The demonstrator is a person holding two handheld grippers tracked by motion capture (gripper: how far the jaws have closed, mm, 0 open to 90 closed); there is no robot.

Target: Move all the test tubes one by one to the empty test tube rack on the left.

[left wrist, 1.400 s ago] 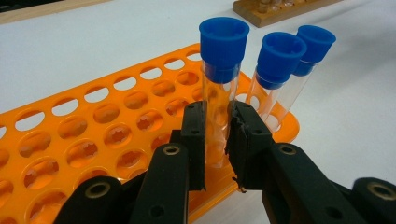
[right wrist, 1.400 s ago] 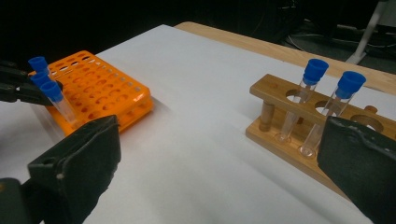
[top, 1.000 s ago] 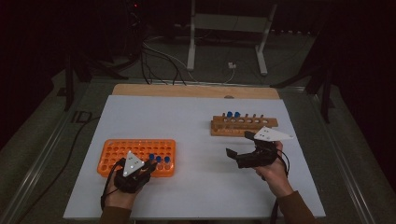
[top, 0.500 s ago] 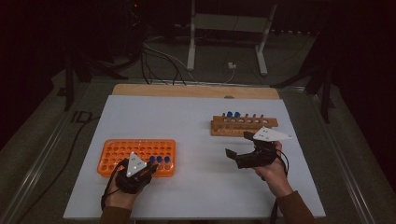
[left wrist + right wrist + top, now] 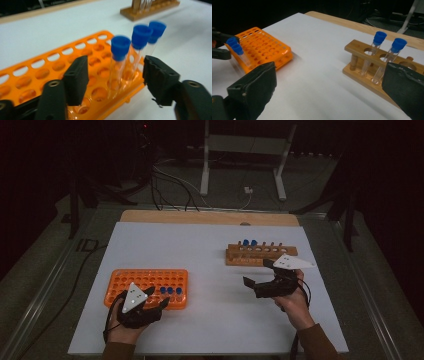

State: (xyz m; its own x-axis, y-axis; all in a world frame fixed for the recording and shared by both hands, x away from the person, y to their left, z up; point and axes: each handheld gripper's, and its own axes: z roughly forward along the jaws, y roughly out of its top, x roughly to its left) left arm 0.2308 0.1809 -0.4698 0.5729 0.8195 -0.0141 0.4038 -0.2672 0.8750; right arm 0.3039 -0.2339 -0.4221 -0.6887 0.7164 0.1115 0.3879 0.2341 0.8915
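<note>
Tubes (image 5: 120,62) w/ blue caps stood in orange rack (image 5: 50,72); we saw left gripper (image 5: 115,75) jaws just opening, apart around nearest tube, not touching; right gripper (image 5: 329,85) jaws wide, empty.

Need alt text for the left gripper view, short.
The left tongs stand open, having just been opening, around three clear blue-capped tubes standing upright in a corner of an orange rack, the pads clear of the glass. Behind, on the white tabletop, a wooden rack is blurred.
</note>
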